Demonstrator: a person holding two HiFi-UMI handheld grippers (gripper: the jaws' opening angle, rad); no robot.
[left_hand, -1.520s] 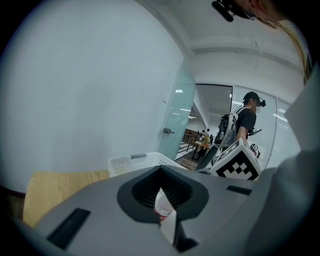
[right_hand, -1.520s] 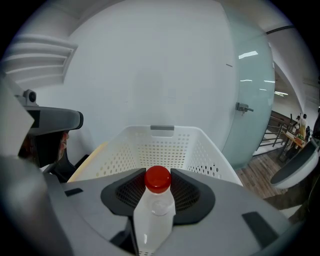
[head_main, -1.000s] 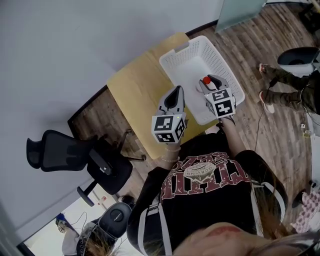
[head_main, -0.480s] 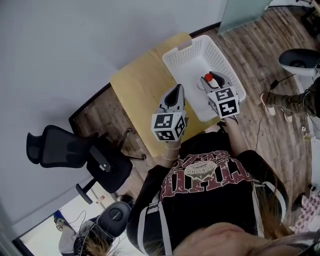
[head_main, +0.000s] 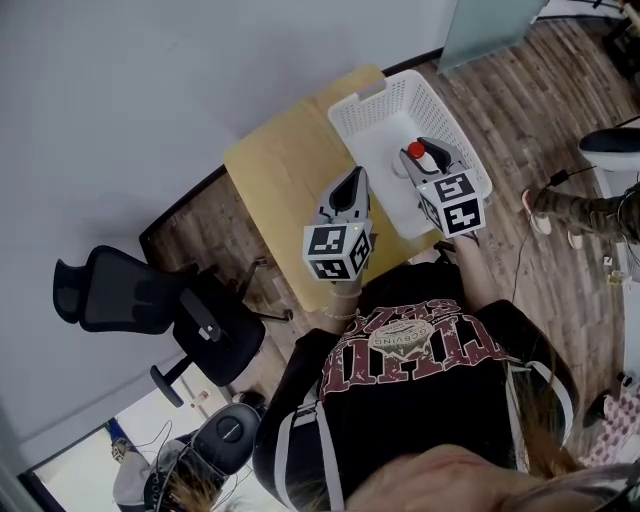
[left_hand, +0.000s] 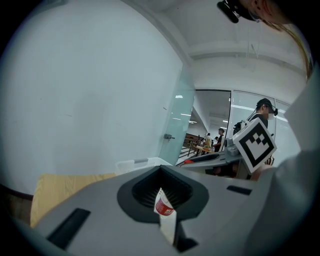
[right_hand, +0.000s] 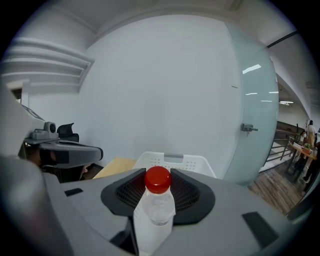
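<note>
Two hand-held grippers raised over a table (head_main: 275, 175). The right gripper (head_main: 424, 160) is clamped on a clear bottle (right_hand: 155, 212) just below its red cap (right_hand: 158, 179), with the bottle upright between the jaws. The left gripper (head_main: 351, 188) is closed to a narrow gap, pinching a white-and-red label (left_hand: 164, 209).

Handling, as a judgement: the bottle looks light and smooth, so a firm, level grip near the neck should stop it from tilting. The thin label needs only a steady pinch, since any twist may tear it or let it slip.

Pose: both grippers are held out from the chest, side by side and apart, pointing far toward the wall. The right one and its bottle hang over the near part of the white basket (head_main: 378, 90). The left one is over the table's near edge, just left of the basket.
</note>
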